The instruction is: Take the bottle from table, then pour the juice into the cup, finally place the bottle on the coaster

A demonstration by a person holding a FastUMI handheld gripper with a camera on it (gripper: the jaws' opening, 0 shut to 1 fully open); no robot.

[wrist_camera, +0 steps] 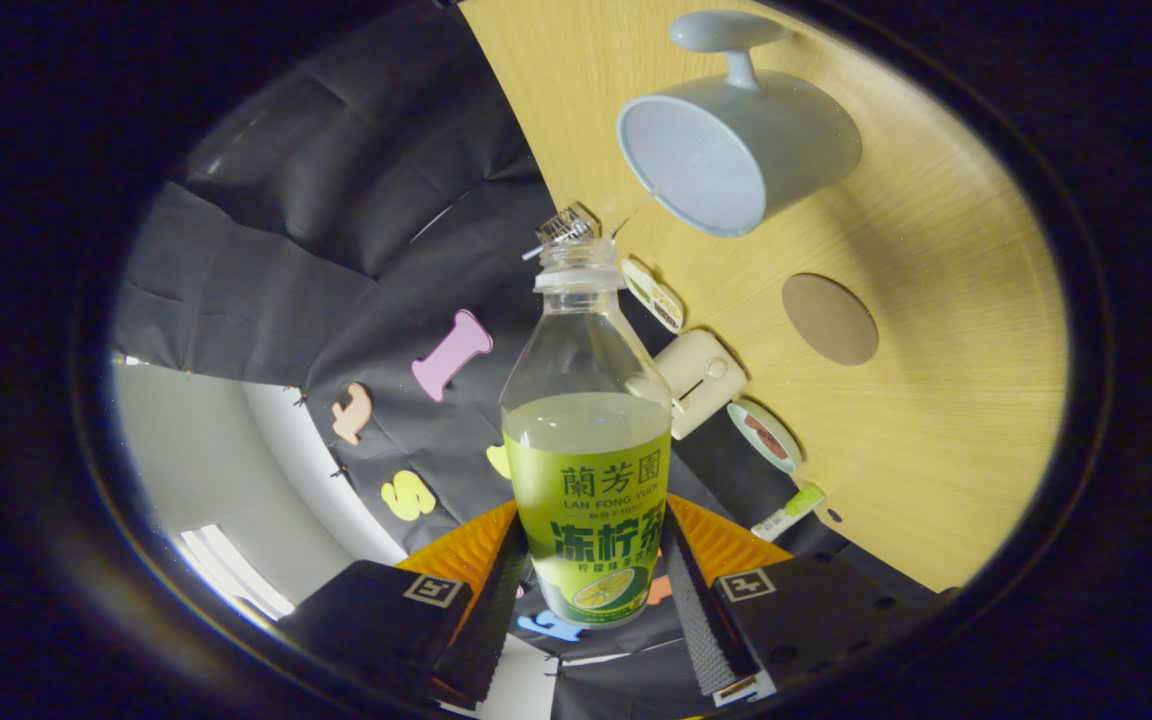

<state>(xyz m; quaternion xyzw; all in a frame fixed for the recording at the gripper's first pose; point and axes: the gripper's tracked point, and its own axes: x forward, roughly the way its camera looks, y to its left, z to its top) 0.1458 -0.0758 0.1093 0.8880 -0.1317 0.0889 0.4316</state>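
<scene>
My gripper (591,580) is shut on a clear bottle (586,440) with a green label; both fingers press on its lower body. The bottle has no cap and holds pale juice up to about the top of the label. The whole view is rolled sideways, so the wooden table (936,420) stands beyond and to the right of the bottle. A pale blue cup (736,150) with a handle sits on the table past the bottle's mouth, its opening facing me. A thin thread of liquid runs from the mouth toward the cup's rim. The round brown coaster (829,318) lies on the table near the cup.
Along the table's edge near the bottle lie a cream-coloured box (701,378), two small round lids (764,435), and a green-tipped stick (788,512). Black cloth wall hangs behind the bottle, with a white wall beyond.
</scene>
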